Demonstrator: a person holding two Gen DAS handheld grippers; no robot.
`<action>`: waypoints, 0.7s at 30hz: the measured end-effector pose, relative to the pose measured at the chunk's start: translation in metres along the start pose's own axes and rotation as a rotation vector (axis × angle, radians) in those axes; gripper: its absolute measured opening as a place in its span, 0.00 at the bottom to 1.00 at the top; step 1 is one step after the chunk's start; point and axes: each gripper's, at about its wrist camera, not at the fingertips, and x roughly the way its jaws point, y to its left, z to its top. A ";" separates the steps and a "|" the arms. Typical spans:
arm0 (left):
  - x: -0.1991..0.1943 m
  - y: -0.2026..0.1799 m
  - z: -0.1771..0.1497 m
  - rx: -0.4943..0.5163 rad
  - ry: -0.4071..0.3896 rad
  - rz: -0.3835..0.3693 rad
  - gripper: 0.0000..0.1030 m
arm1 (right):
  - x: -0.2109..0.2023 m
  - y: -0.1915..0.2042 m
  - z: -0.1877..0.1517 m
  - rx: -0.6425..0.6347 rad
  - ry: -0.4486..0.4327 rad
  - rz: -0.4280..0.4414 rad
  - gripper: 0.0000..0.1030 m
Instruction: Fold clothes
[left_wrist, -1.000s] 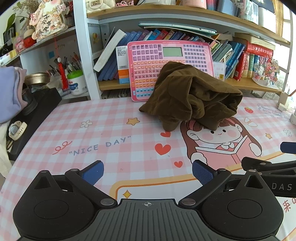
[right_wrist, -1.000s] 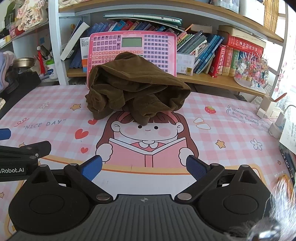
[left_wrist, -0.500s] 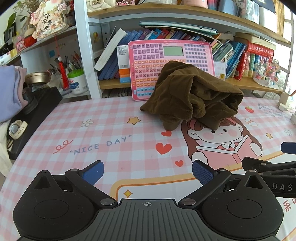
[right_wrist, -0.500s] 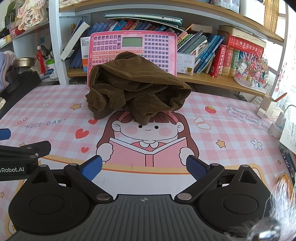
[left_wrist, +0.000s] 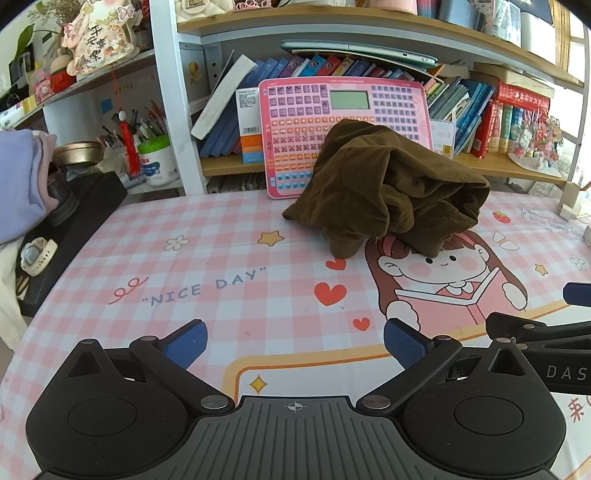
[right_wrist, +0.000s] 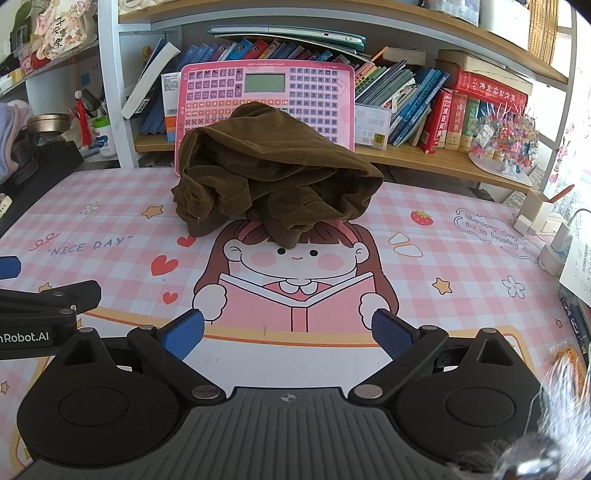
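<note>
A crumpled brown corduroy garment (left_wrist: 388, 188) lies in a heap at the far middle of the table, leaning against a pink toy keyboard (left_wrist: 343, 110). The right wrist view shows the same heap (right_wrist: 273, 173) straight ahead. My left gripper (left_wrist: 293, 341) is open and empty, low over the pink checked tablecloth (left_wrist: 229, 258), well short of the garment. My right gripper (right_wrist: 288, 334) is also open and empty, over the cartoon girl print (right_wrist: 295, 273). Each gripper's arm shows at the edge of the other's view.
Bookshelves (right_wrist: 424, 99) stand behind the table. A black box (left_wrist: 74, 221) with a watch and folded lilac clothes (left_wrist: 18, 177) is at the left edge. A pen cup (left_wrist: 155, 158) stands at the back left. Chargers and papers (right_wrist: 554, 240) are at the right.
The left wrist view has swung slightly, so the garment sits a little to the right and lower in it. Both grippers stay open and empty.
</note>
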 end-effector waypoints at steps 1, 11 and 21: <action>0.000 0.000 0.000 0.000 0.000 0.000 1.00 | 0.000 0.000 0.000 0.000 0.000 0.000 0.95; -0.001 0.000 0.000 0.001 -0.001 0.001 1.00 | 0.000 0.000 0.000 -0.001 0.000 -0.001 0.95; -0.002 0.000 -0.001 0.001 -0.004 0.002 1.00 | -0.001 0.000 0.000 -0.001 0.000 -0.001 0.95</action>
